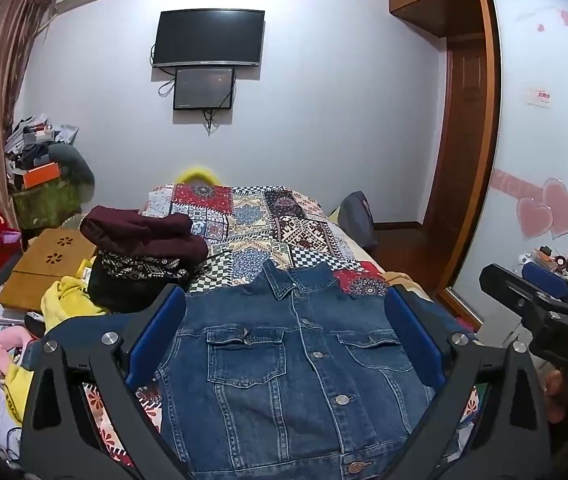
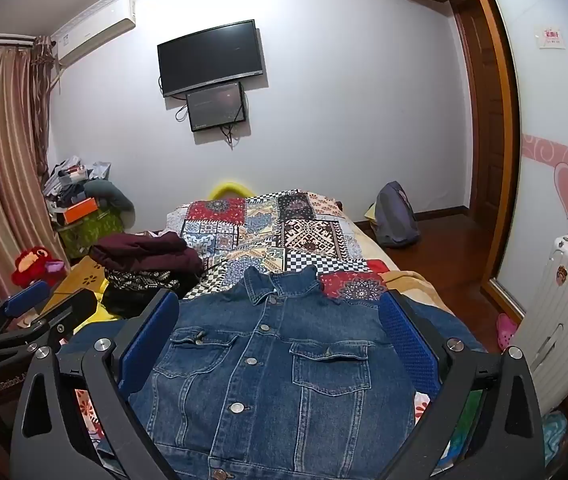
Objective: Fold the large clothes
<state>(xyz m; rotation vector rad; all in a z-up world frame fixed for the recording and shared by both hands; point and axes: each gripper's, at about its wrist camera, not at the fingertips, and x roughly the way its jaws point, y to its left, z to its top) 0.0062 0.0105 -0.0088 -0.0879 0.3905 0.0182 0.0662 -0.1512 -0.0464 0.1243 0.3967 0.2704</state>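
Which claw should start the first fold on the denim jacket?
Marginal call: probably the right claw. It's open above the denim jacket, whose right sleeve spreads clearly past its right finger. The left claw is open and equally centred; stacked clothes crowd its side.

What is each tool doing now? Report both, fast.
Left tool: open, holding nothing, above the denim jacket.
Right tool: open, holding nothing, above the same jacket.

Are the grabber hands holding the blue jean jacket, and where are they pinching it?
Nothing is held. The left gripper and right gripper both stand wide open above the denim jacket, which lies flat on the bed, buttoned.
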